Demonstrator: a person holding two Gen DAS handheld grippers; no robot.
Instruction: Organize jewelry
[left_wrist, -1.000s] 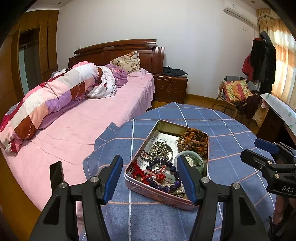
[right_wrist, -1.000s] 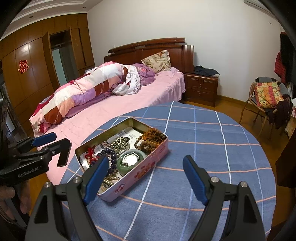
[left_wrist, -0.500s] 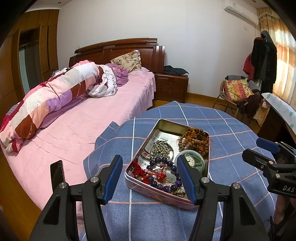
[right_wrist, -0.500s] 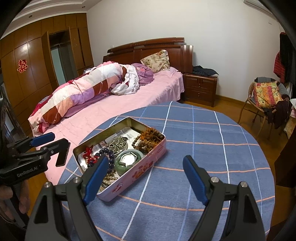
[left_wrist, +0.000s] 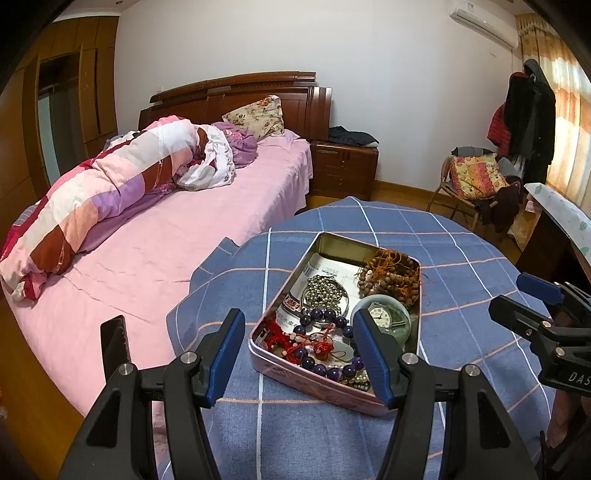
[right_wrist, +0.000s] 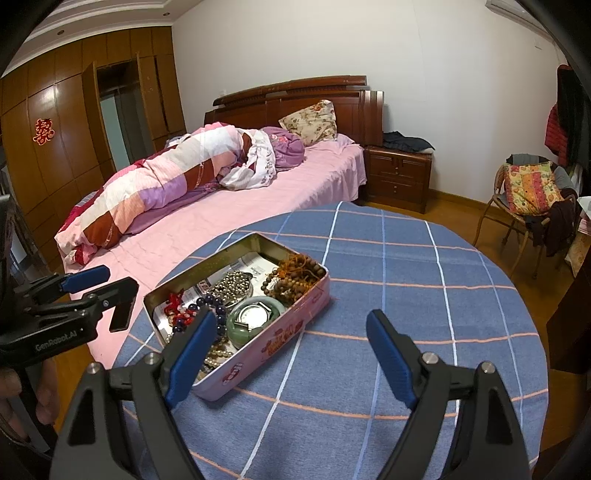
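Note:
A pink metal tin (left_wrist: 317, 384) (right_wrist: 280, 339) sits on the round table with the blue checked cloth (left_wrist: 461, 258) (right_wrist: 406, 295). It holds brown wooden beads (left_wrist: 391, 273) (right_wrist: 295, 277), a silver bead coil (left_wrist: 325, 291) (right_wrist: 232, 282), a dark purple bead bracelet (left_wrist: 321, 314), red cord items (left_wrist: 284, 336) and a green dish with a watch (left_wrist: 384, 317) (right_wrist: 255, 317). My left gripper (left_wrist: 299, 350) is open and empty just before the tin's near end. My right gripper (right_wrist: 291, 354) is open and empty, right of the tin; it also shows in the left wrist view (left_wrist: 532, 306).
A pink bed (left_wrist: 166, 240) with a rolled quilt (left_wrist: 92, 206) stands close to the table's left. A wooden nightstand (left_wrist: 343, 170) and a chair with cushions (left_wrist: 476, 181) are behind. The left gripper shows in the right wrist view (right_wrist: 92, 291).
Both grippers have shifted only slightly; the tin sits a little further left in the right wrist view. Nothing was taken hold of.

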